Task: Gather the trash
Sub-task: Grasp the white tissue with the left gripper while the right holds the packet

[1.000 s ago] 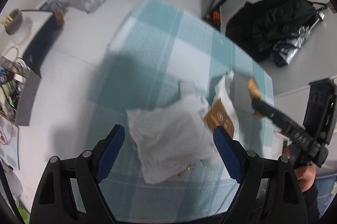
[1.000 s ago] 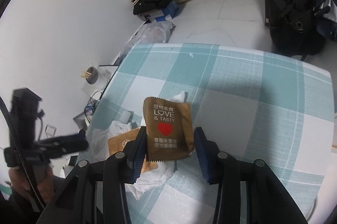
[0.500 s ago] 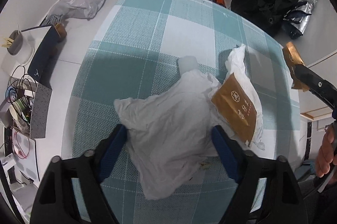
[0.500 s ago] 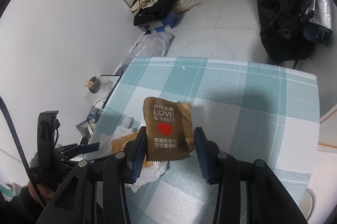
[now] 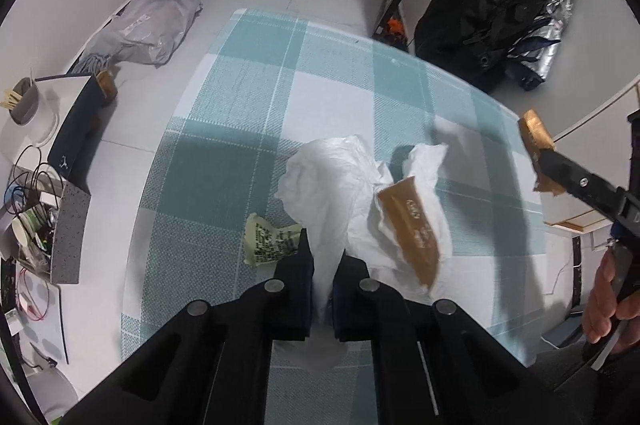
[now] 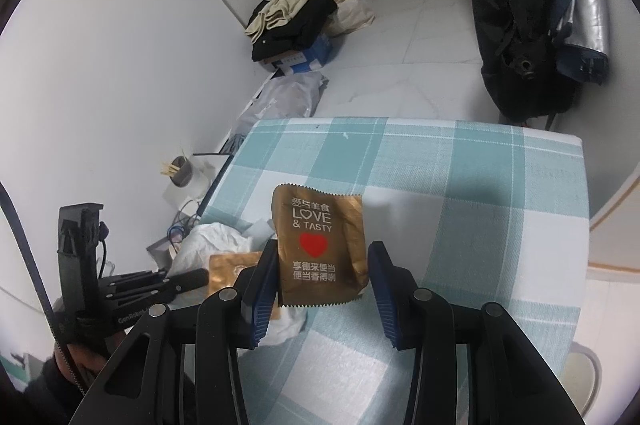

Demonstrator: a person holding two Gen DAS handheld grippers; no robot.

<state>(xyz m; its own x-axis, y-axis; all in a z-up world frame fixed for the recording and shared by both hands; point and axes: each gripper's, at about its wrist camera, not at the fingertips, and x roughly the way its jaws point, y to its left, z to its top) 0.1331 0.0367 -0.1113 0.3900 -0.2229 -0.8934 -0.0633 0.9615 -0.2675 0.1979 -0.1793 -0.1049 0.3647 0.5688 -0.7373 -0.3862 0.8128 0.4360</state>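
The white plastic bag (image 5: 332, 185) lies crumpled on the teal checked tablecloth (image 5: 256, 97), and my left claw (image 5: 322, 265) has just closed tight on a pinched fold of it, the bag bunching up between my fingers. A brown packet (image 5: 412, 229) rests on the bag's right side, and a yellowish printed wrapper (image 5: 268, 239) lies on the cloth just left of my fingers. My right claw (image 6: 320, 277) stands partly open around a gold snack packet (image 6: 320, 249), gripping it by its edges, upright above the cloth.
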